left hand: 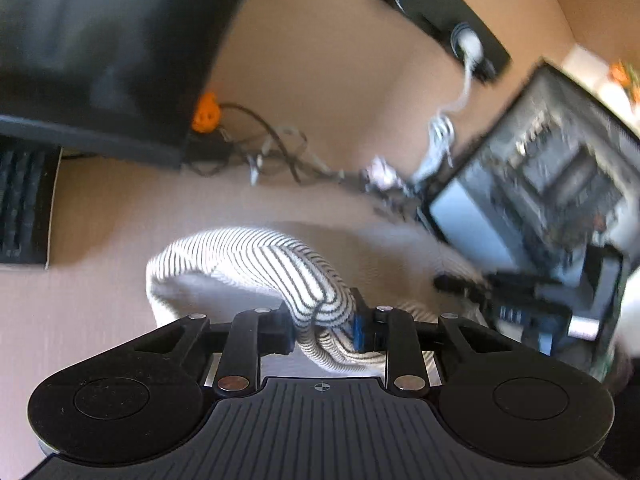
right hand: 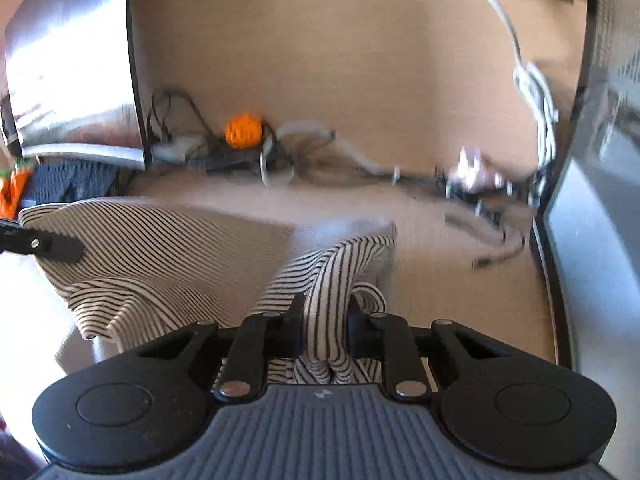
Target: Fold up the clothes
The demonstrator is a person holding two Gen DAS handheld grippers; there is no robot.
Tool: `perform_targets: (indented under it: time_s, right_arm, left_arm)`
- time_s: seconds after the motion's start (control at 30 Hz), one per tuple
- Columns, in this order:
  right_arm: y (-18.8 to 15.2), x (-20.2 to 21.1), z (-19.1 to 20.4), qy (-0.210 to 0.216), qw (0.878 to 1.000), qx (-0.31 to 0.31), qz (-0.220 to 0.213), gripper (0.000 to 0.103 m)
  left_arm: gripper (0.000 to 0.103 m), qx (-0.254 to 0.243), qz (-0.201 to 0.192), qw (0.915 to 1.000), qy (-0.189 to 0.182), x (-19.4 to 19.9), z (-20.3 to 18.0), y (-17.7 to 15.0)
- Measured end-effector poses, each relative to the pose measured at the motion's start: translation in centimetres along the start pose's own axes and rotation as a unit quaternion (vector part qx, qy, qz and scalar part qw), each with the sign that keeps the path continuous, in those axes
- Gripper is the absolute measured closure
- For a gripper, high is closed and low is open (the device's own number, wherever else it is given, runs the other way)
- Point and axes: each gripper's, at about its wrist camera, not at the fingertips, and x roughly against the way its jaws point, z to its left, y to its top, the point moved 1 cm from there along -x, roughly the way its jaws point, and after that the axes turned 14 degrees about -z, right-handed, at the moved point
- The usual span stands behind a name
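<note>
A white garment with thin black stripes (right hand: 160,248) lies on a light wooden table (right hand: 360,80). My left gripper (left hand: 322,322) is shut on a bunched fold of the striped garment (left hand: 256,258), which arches up away from the jaws. My right gripper (right hand: 324,320) is shut on another gathered fold, and the cloth rises between its fingers. At the left edge of the right wrist view, the other gripper's finger (right hand: 52,246) rests on the cloth. The right gripper (left hand: 500,292) appears blurred at the right of the left wrist view.
A tangle of cables (right hand: 280,152) with an orange ball (right hand: 243,130) lies across the back of the table. A dark monitor (left hand: 100,52) and keyboard (left hand: 22,208) stand at the left, an open computer case (left hand: 560,168) at the right. A white cord (right hand: 532,88) hangs down.
</note>
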Motion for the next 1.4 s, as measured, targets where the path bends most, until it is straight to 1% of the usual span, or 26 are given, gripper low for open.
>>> perform_targets:
  time_s: [0.07, 0.1, 0.13, 0.17, 0.27, 0.33, 0.4, 0.47, 0.5, 0.53, 0.57, 0.6, 0.63, 0.7, 0.73, 0.77, 0.8, 0.83, 0.9, 0.93, 0.97, 1.0, 1.07, 1.1, 1.2, 1.4]
  right_arm:
    - [-2.1, -1.0, 0.0, -0.017, 1.000, 0.011, 0.023, 0.083]
    - [-3.1, -1.5, 0.1, -0.026, 0.999, 0.016, 0.035, 0.080]
    - [-3.8, -1.7, 0.2, -0.033, 0.999, 0.028, 0.027, 0.073]
    - [-4.4, -1.8, 0.3, -0.040, 0.998, 0.041, 0.018, 0.070]
    - [-3.5, -1.5, 0.4, -0.046, 0.998, 0.046, 0.004, 0.069]
    - [-2.6, -1.6, 0.7, -0.052, 0.997, 0.065, -0.005, 0.069]
    - [-2.1, -1.9, 0.8, -0.051, 0.996, 0.078, 0.002, 0.069]
    - [-1.8, -2.1, 0.7, -0.044, 0.995, 0.087, 0.017, 0.066]
    - [-1.8, -1.6, 0.6, -0.045, 0.995, 0.091, 0.016, 0.057]
    - [-1.6, -1.2, 0.5, -0.051, 0.994, 0.093, 0.013, 0.049]
    - [-1.5, -0.7, 0.3, -0.056, 0.994, 0.093, 0.009, 0.045]
    - [-1.3, -0.2, 0.1, -0.065, 0.994, 0.092, 0.003, 0.041]
    - [-1.1, 0.0, 0.2, -0.069, 0.993, 0.093, -0.005, 0.039]
    - [-0.6, 0.4, 0.4, -0.078, 0.992, 0.096, -0.020, 0.034]
    - [-0.5, 0.3, 0.7, -0.078, 0.992, 0.100, -0.022, 0.029]
    - [-0.5, 0.1, 1.1, -0.077, 0.991, 0.103, -0.023, 0.027]
    - [-0.5, -0.1, 1.4, -0.076, 0.991, 0.107, -0.025, 0.024]
    - [-1.1, -0.8, 1.5, -0.082, 0.990, 0.115, -0.014, 0.022]
    - [-2.3, -2.2, 1.8, -0.096, 0.987, 0.132, 0.011, 0.021]
    - [-3.1, -2.7, 1.8, -0.103, 0.985, 0.136, 0.020, 0.016]
    - [-3.8, -2.7, 1.5, -0.109, 0.986, 0.129, 0.015, 0.014]
    - [-3.9, -2.6, 1.1, -0.112, 0.987, 0.114, 0.013, 0.008]
    - [-4.1, -2.4, 0.3, -0.117, 0.990, 0.081, 0.009, 0.007]
    - [-4.1, -2.4, 0.1, -0.118, 0.991, 0.070, 0.010, 0.006]
    - [-4.4, -2.6, 0.2, -0.127, 0.990, 0.067, 0.006, 0.003]
    - [-4.6, -2.3, 1.0, -0.140, 0.987, 0.077, 0.003, 0.002]
  left_arm:
    - [0.073, 0.000, 0.030, 0.9994, 0.015, -0.8, 0.5, -2.2]
    - [0.073, 0.005, 0.046, 0.9986, 0.025, -1.2, 0.9, -3.2]
    - [0.073, 0.009, 0.059, 0.9976, 0.036, -1.7, 1.3, -4.0]
    - [0.073, 0.012, 0.069, 0.9965, 0.046, -2.1, 1.7, -4.8]
    - [0.072, 0.026, 0.069, 0.9959, 0.052, -2.7, 2.1, -5.2]
    - [0.072, 0.026, 0.060, 0.9972, 0.037, -2.6, 1.5, -4.5]
    - [0.071, 0.006, 0.056, 0.9982, 0.021, -2.4, 0.3, -3.8]
    - [0.061, -0.023, 0.056, 0.9980, 0.016, -1.7, -0.5, -3.2]
    - [0.055, -0.036, 0.053, 0.9978, 0.017, -1.1, -0.7, -2.9]
    - [0.052, -0.048, 0.049, 0.9974, 0.019, -0.5, -1.0, -2.5]
    - [0.050, -0.061, 0.046, 0.9969, 0.020, 0.1, -1.2, -2.2]
    - [0.045, -0.068, 0.036, 0.9968, 0.019, 0.6, -1.4, -1.7]
    - [0.037, -0.071, 0.022, 0.9971, 0.017, 1.0, -1.5, -1.1]
    - [0.029, -0.074, -0.002, 0.9972, 0.008, 1.2, -1.9, 0.1]
    - [0.026, -0.072, -0.011, 0.9973, 0.000, 0.9, -2.1, 0.5]
    - [0.024, -0.068, -0.014, 0.9975, -0.006, 0.2, -2.2, 0.9]
    - [0.022, -0.061, -0.010, 0.9980, -0.010, -0.8, -2.2, 0.8]
    - [0.020, -0.052, -0.003, 0.9986, -0.012, -2.0, -2.2, 0.6]
    - [0.020, -0.028, 0.027, 0.9992, -0.002, -4.6, -1.4, -0.4]
    - [0.019, -0.020, 0.043, 0.9989, 0.006, -5.6, -1.0, -1.0]
    - [0.018, -0.011, 0.058, 0.9981, 0.017, -6.6, -0.4, -1.8]
    - [0.018, -0.003, 0.061, 0.9979, 0.020, -7.1, 0.2, -2.3]
    - [0.012, 0.007, 0.058, 0.9983, 0.010, -7.2, 0.9, -2.9]
    - [0.012, 0.008, 0.058, 0.9983, 0.005, -7.1, 1.0, -2.9]
    - [0.010, 0.004, 0.062, 0.9980, 0.000, -7.3, 0.8, -2.8]
    - [0.009, 0.018, 0.066, 0.9976, 0.008, -7.1, 0.8, -2.2]
